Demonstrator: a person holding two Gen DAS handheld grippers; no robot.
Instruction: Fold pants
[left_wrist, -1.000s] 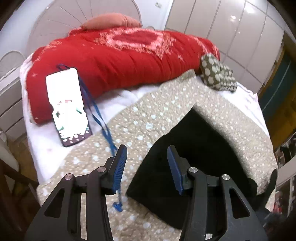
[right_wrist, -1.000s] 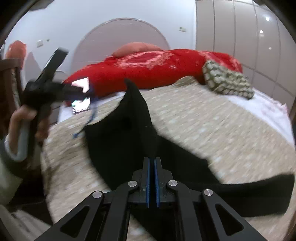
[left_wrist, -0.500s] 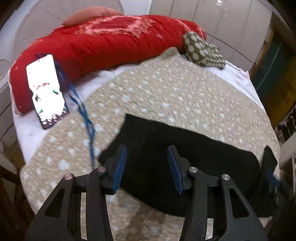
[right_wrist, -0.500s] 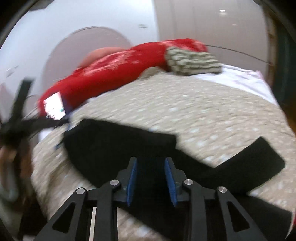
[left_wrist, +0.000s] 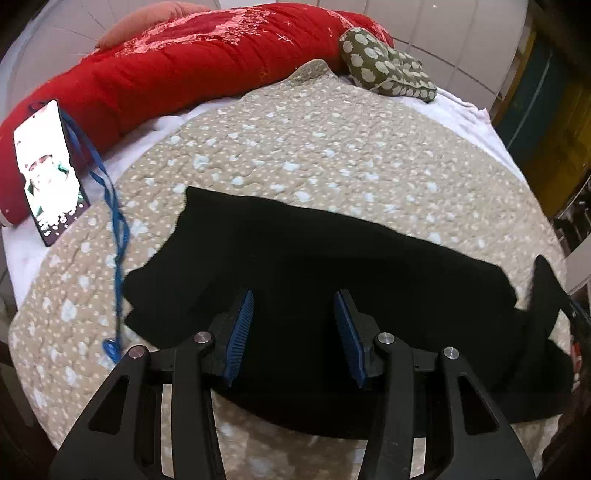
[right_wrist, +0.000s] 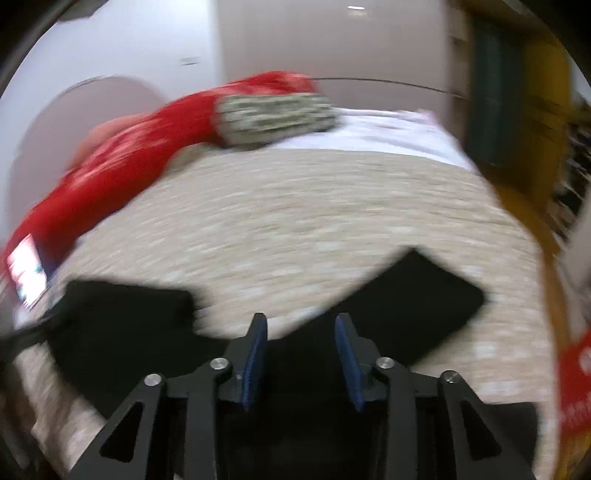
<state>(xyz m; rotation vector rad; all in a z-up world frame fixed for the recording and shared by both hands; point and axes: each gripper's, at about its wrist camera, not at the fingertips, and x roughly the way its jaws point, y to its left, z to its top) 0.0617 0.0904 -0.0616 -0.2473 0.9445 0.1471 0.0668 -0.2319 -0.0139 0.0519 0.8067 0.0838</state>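
Note:
The black pants (left_wrist: 314, 273) lie folded flat on the beige quilt (left_wrist: 332, 155), running left to right across its near half. My left gripper (left_wrist: 293, 314) is open and empty, hovering just above the pants' near middle. In the blurred right wrist view the pants (right_wrist: 413, 306) show as two dark lobes, left and right. My right gripper (right_wrist: 300, 339) is open and empty above the pants' near edge.
A red duvet (left_wrist: 177, 62) and a green spotted pillow (left_wrist: 384, 70) lie along the far side of the bed. A phone (left_wrist: 48, 170) with a blue lanyard (left_wrist: 114, 221) lies at the left. A wardrobe stands at the right.
My right gripper has let go of the pants and opened; the lifted leg now lies flat over the rest. My left gripper stayed open and moved in over the pants.

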